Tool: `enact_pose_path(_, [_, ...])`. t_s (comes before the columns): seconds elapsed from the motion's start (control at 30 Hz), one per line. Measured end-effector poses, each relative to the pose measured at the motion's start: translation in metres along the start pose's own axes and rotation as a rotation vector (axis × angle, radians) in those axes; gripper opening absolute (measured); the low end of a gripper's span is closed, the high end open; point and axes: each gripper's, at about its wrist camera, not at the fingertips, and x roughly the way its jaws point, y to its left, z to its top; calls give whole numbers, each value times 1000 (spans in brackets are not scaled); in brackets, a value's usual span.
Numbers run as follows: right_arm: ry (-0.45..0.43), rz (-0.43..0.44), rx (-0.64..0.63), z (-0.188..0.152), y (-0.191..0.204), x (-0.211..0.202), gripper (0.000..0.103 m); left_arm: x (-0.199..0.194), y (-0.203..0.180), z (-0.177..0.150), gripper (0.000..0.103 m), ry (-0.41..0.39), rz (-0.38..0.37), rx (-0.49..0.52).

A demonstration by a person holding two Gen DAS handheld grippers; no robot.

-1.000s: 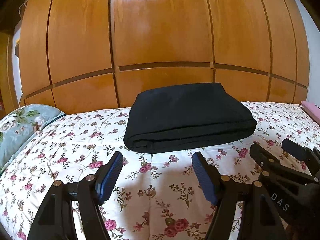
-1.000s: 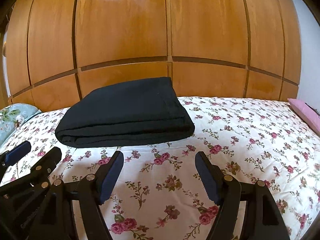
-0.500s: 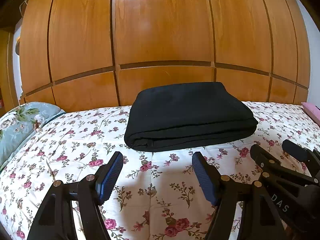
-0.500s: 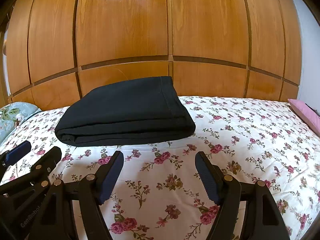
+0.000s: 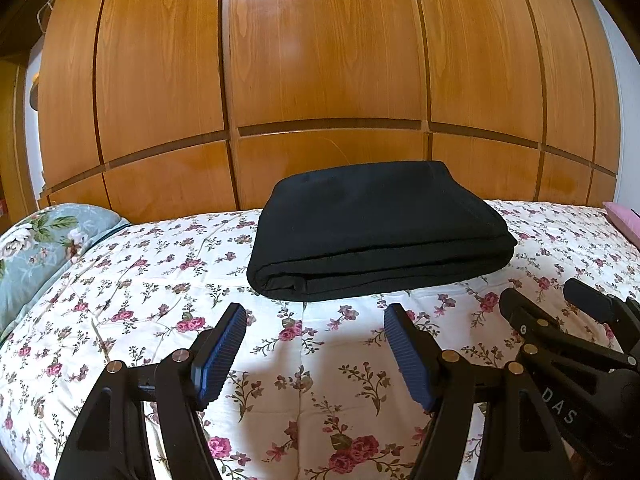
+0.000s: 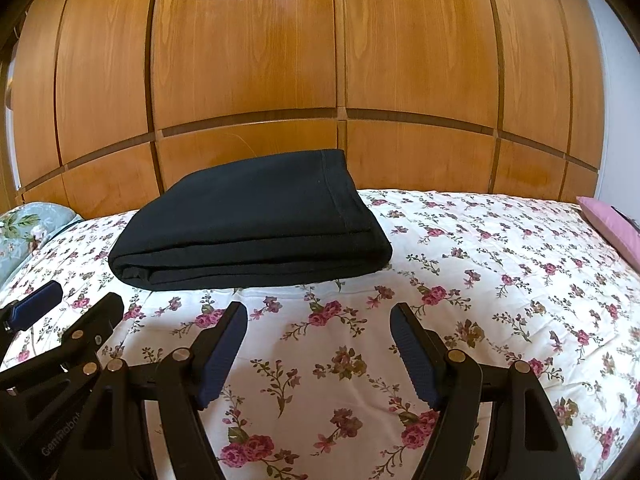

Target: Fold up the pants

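Observation:
The black pants [image 5: 376, 228] lie folded in a neat thick rectangle on the floral bedspread [image 5: 160, 280], also in the right wrist view [image 6: 248, 224]. My left gripper [image 5: 316, 320] is open and empty, a short way in front of the fold's near edge. My right gripper [image 6: 320, 320] is open and empty, in front of the pants' right end. Each gripper shows at the side of the other's view: the right one [image 5: 560, 312] and the left one [image 6: 68, 304].
A wooden panelled wardrobe [image 5: 320, 80] rises right behind the bed. A blue-green floral pillow [image 5: 36, 244] lies at the left end. A pink pillow [image 6: 612, 224] lies at the right end. Bare bedspread [image 6: 500, 280] stretches right of the pants.
Both views have tilted up slightly, so the pants sit a little lower in frame. The pants and both open grippers are otherwise unchanged.

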Motion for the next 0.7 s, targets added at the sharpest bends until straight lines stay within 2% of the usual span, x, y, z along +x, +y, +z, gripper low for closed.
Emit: enact_pose_path(0.7, [13,4,-1,-1,0,4,74,7,2,-1,73,38,3,-16])
